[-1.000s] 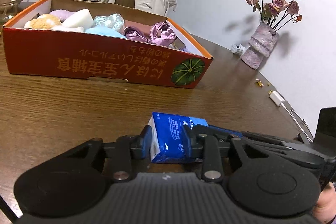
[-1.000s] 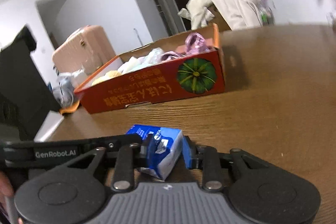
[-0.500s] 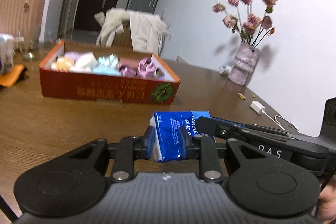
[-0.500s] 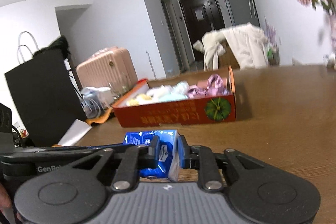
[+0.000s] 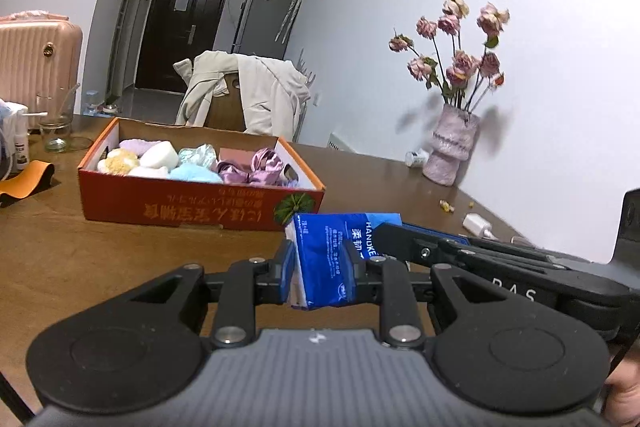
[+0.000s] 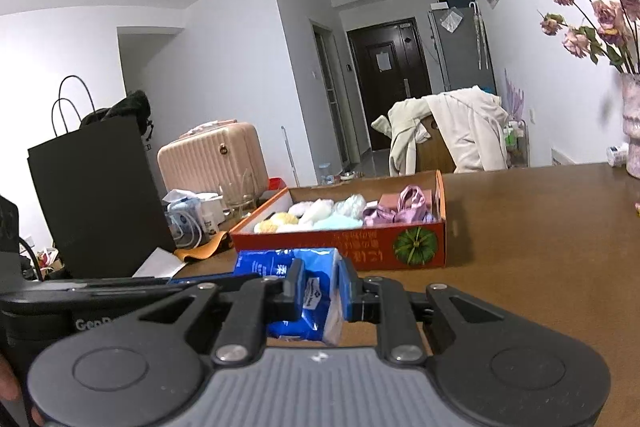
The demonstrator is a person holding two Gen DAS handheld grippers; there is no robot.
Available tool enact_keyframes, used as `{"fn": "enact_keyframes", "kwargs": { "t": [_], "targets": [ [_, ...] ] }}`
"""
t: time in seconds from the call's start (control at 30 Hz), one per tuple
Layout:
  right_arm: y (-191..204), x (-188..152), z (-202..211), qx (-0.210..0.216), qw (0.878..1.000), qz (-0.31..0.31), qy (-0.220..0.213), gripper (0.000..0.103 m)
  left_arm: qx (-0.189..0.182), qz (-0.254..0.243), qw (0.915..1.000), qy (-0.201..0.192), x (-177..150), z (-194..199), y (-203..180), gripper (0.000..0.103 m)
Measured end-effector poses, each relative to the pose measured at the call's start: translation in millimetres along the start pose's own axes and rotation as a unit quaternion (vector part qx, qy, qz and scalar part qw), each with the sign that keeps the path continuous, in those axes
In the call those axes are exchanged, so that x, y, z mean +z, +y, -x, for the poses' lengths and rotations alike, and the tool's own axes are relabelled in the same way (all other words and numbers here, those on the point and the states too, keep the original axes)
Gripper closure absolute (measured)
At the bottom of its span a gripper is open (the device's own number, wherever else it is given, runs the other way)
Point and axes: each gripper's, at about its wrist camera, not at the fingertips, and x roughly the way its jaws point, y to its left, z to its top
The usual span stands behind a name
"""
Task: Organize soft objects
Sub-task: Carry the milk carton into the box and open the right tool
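1. Lifted off the brown table [image 5: 100, 267] since a second ago, one blue tissue pack [image 5: 324, 259] now hangs in the air, and the orange cardboard box [image 5: 180, 203] sits lower and farther off in both views than before.
2. Two grippers share the single pack: the left gripper [image 5: 320, 273] pinches its near end, while the right gripper [image 6: 320, 293] clamps the opposite end, both sets of jaws pressed tight into the soft wrapper.
3. One box stands beyond the pack on the table, holding a row of soft items: pale puffs, one light-blue piece [image 5: 196, 173] and one pile of purple satin cloth [image 5: 256, 171].
4. One vase of dried roses [image 5: 454, 147] stands by the wall, well apart from the pack.
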Motion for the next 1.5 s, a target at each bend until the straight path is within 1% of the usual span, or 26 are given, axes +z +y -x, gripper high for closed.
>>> {"fn": "enact_keyframes", "kwargs": {
  "t": [0.1,0.23,0.37,0.43,0.53,0.63,0.7,0.77,0.83,0.9,0.97,1.03,1.1,1.23,1.27,1.3,1.33,1.43,1.47,1.5],
  "targets": [
    [-15.8,21.0,-23.6,0.007,1.000,-0.005,0.001,0.086,-0.002,0.005,1.0000,-0.008,23.7,-22.5,8.7,0.080],
    [-40.5,55.4,-69.2,0.005,1.000,-0.004,0.005,0.086,-0.009,0.012,0.9999,-0.005,61.8,-68.4,24.3,0.080],
    [-67.4,82.3,-130.5,-0.006,1.000,0.002,0.026,0.086,-0.004,0.011,0.9999,0.008,95.9,-134.0,43.4,0.080],
    [-79.4,91.4,-162.9,-0.016,0.999,0.011,0.038,0.086,-0.003,0.022,0.9994,0.026,106.1,-170.7,56.9,0.081],
    [-94.1,96.2,-210.3,-0.031,0.997,0.027,0.058,0.086,0.004,0.044,0.9977,0.052,113.1,-218.1,75.1,0.081],
    [-107.1,89.8,-251.5,-0.043,0.995,0.048,0.083,0.086,0.015,0.053,0.9951,0.082,111.2,-260.9,90.1,0.081],
    [-110.0,81.6,-275.1,-0.053,0.989,0.080,0.109,0.086,0.024,0.054,0.9920,0.112,106.5,-284.9,98.0,0.081],
    [-105.5,73.0,-288.8,-0.075,0.982,0.118,0.129,0.086,0.029,0.047,0.9887,0.140,100.6,-299.1,101.8,0.083],
    [-100.0,66.5,-293.2,-0.087,0.976,0.148,0.133,0.087,0.033,0.041,0.9886,0.141,97.0,-304.7,102.4,0.086],
    [-95.6,62.0,-300.6,-0.097,0.969,0.170,0.154,0.087,0.040,0.029,0.9877,0.148,92.9,-309.3,101.6,0.087],
    [-89.1,59.2,-305.5,-0.111,0.959,0.202,0.163,0.088,0.041,0.037,0.9855,0.161,89.1,-314.1,104.5,0.089],
    [-86.1,61.5,-308.9,-0.115,0.954,0.211,0.179,0.089,0.037,0.053,0.9819,0.178,85.9,-317.2,108.9,0.089],
    [-86.2,64.6,-310.6,-0.109,0.955,0.203,0.188,0.088,0.034,0.061,0.9809,0.182,85.8,-315.6,112.1,0.089],
    [-87.1,74.1,-301.2,-0.092,0.958,0.186,0.198,0.087,0.031,0.030,0.9864,0.158,91.2,-292.6,101.9,0.086],
    [-86.0,77.4,-295.4,-0.087,0.960,0.181,0.194,0.087,0.032,0.023,0.9874,0.153,94.8,-283.3,99.7,0.086],
    [-83.3,82.7,-287.5,-0.081,0.963,0.175,0.189,0.082,0.035,0.018,0.9886,0.145,99.0,-272.5,98.1,0.086],
    [-81.1,86.8,-279.7,-0.080,0.964,0.174,0.183,0.080,0.037,0.012,0.9896,0.139,103.8,-262.6,96.1,0.086],
    [-69.7,104.5,-252.7,-0.083,0.967,0.179,0.163,0.077,0.051,-0.006,0.9920,0.115,118.5,-226.8,96.1,0.085],
    [-66.3,111.4,-242.7,-0.083,0.968,0.178,0.155,0.075,0.058,-0.013,0.9923,0.109,122.5,-215.2,97.3,0.085],
    [-62.9,117.3,-232.6,-0.084,0.969,0.176,0.148,0.070,0.067,-0.018,0.9924,0.102,126.6,-203.4,99.0,0.084]
  ]
}}
